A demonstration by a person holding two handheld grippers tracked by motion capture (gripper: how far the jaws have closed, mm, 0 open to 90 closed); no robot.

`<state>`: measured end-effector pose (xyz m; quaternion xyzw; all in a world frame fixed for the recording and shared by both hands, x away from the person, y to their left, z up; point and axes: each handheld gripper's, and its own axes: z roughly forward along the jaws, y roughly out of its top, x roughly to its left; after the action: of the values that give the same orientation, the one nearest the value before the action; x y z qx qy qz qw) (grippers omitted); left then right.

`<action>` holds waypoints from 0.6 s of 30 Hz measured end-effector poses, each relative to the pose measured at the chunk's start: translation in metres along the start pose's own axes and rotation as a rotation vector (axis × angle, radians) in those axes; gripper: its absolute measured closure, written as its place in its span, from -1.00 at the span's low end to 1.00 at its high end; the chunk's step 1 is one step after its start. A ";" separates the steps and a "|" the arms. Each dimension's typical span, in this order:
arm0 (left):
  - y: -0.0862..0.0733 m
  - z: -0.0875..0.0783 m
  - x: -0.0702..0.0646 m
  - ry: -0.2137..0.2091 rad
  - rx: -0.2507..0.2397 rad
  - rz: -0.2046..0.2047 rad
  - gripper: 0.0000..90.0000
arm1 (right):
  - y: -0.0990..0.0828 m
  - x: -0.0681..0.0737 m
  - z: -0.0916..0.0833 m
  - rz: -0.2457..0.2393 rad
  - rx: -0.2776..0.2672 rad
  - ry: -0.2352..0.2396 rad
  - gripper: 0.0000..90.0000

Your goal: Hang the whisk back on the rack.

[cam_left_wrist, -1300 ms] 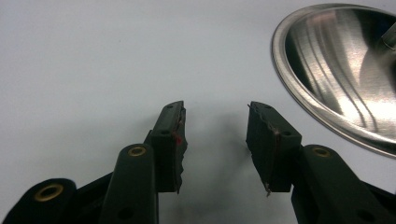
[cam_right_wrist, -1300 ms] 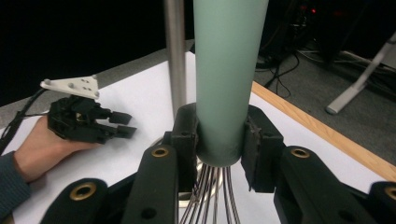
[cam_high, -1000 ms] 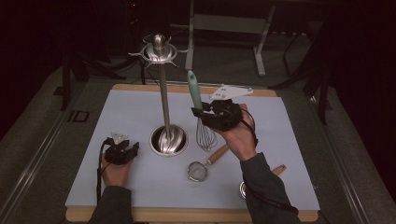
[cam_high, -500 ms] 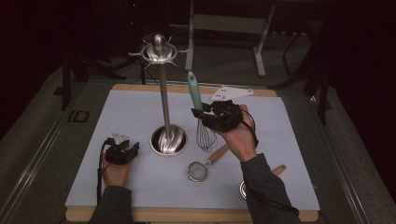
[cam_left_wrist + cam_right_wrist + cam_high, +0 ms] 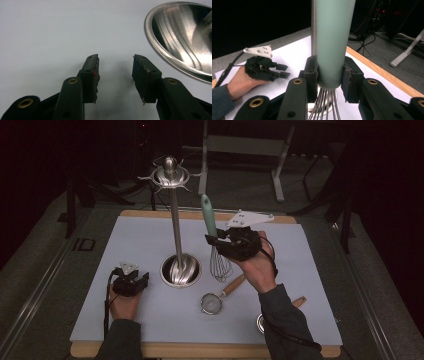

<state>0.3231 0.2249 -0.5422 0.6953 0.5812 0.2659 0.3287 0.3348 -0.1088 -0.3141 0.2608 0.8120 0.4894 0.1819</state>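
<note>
- Nothing has shifted over the last second: your right tongs (image 5: 214, 238) sit in the same spot, holding the whisk (image 5: 214, 240) upright, just right of the stand's pole. Both hands are as still as they were.
- Right tongs: jaws about half shut, pads clamped on the lower end of the whisk's pale green handle (image 5: 333, 42), just above where the wires (image 5: 324, 105) fan out. Wire end hangs down close over the bench (image 5: 310, 270); whether it touches, you cannot tell from here.
- What the pause means, as a guess: the grip looks settled, and the whisk is poised for a lift towards the hooks on the crown of the utensil stand (image 5: 172, 172). It is not hung yet.
- Left tongs (image 5: 131, 281): jaws apart, nothing between them, resting low on the bench at near left, just left of the stand's round base (image 5: 182, 37).
- Around: a small strainer with wooden handle (image 5: 216, 301) lies near the whisk, just towards you. Another wooden-handled utensil (image 5: 299, 301) lies at the near right, partly hidden by your right sleeve.
- In the way: the stand's pole (image 5: 176, 227) is close to the whisk's left, and the handle top sits well below the crown.
</note>
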 end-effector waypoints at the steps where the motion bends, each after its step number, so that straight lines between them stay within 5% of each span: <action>1: 0.000 0.000 0.000 0.001 0.001 0.003 0.26 | 0.001 0.000 0.000 0.000 -0.002 0.001 0.54; 18: 0.000 0.000 -0.001 0.004 -0.004 0.003 0.25 | 0.014 0.011 0.001 -0.031 -0.047 0.033 0.54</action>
<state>0.3230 0.2241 -0.5423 0.6950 0.5801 0.2693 0.3285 0.3297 -0.0960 -0.3020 0.2356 0.8073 0.5095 0.1823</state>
